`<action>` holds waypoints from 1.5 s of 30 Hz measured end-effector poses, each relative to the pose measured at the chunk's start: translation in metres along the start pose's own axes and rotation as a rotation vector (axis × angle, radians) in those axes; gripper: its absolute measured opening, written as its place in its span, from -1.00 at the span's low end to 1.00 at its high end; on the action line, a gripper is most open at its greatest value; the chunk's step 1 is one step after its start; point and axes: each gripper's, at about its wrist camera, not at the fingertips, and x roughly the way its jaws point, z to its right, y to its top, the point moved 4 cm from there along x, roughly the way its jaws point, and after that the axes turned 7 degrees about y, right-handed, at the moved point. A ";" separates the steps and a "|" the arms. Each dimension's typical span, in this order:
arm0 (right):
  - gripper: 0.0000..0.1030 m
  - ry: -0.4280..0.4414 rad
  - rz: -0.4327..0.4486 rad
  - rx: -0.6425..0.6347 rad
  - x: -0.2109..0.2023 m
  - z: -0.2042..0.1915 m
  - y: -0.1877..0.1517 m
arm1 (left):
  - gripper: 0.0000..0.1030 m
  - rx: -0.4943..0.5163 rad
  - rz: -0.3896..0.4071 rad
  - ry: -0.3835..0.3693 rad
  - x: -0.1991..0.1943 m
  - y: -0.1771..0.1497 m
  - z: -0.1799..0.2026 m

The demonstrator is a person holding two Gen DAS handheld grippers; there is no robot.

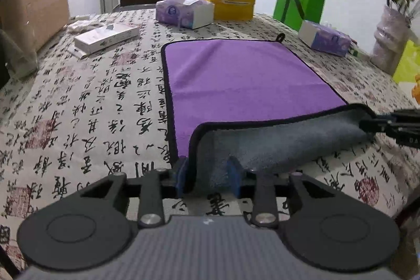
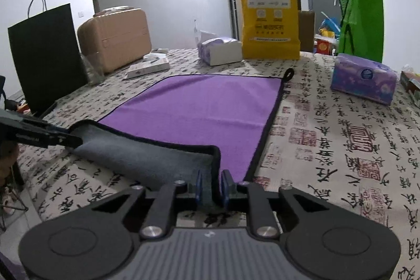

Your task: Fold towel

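A purple towel (image 1: pixel 236 75) with a black hem and grey underside lies on the calligraphy tablecloth; it also shows in the right wrist view (image 2: pixel 199 106). Its near edge is lifted and turned over, grey side up (image 1: pixel 275 146). My left gripper (image 1: pixel 208 179) is shut on the towel's near left corner. My right gripper (image 2: pixel 211 190) is shut on the near right corner. Each gripper shows in the other's view, at the right edge of the left wrist view (image 1: pixel 388 126) and at the left edge of the right wrist view (image 2: pixel 42 137). A hanging loop (image 2: pixel 289 74) sits at the far right corner.
Tissue boxes (image 1: pixel 183 11) (image 2: pixel 363 82), a flat white box (image 1: pixel 106 37), a yellow bag (image 2: pixel 270 9), a green bag (image 2: pixel 361 17), a black bag (image 2: pixel 46 57), a tan suitcase (image 2: pixel 115 38) and a flower vase (image 1: pixel 388 41) ring the towel.
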 end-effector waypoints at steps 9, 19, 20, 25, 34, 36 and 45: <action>-0.82 -0.001 -0.015 -0.018 0.004 -0.001 -0.003 | -0.66 -0.005 0.040 -0.011 -0.002 -0.005 0.002; -0.94 -0.062 0.001 -0.082 0.000 -0.007 0.017 | -0.90 0.072 0.120 0.027 -0.011 0.018 0.004; -0.94 -0.069 0.005 -0.088 0.001 -0.007 0.019 | -0.90 0.068 0.123 0.035 -0.010 0.022 0.003; -0.94 -0.099 0.013 -0.126 0.008 -0.002 0.033 | -0.90 0.054 0.137 0.057 -0.002 0.041 -0.004; -0.94 -0.127 0.031 -0.184 0.031 0.016 0.070 | -0.90 0.033 0.159 0.056 0.021 0.087 -0.017; -0.94 -0.129 0.030 -0.190 0.038 0.022 0.079 | -0.90 0.030 0.159 0.053 0.030 0.098 -0.020; -0.94 -0.133 0.003 -0.164 0.086 0.059 0.113 | -0.90 0.017 0.155 0.051 0.080 0.146 -0.032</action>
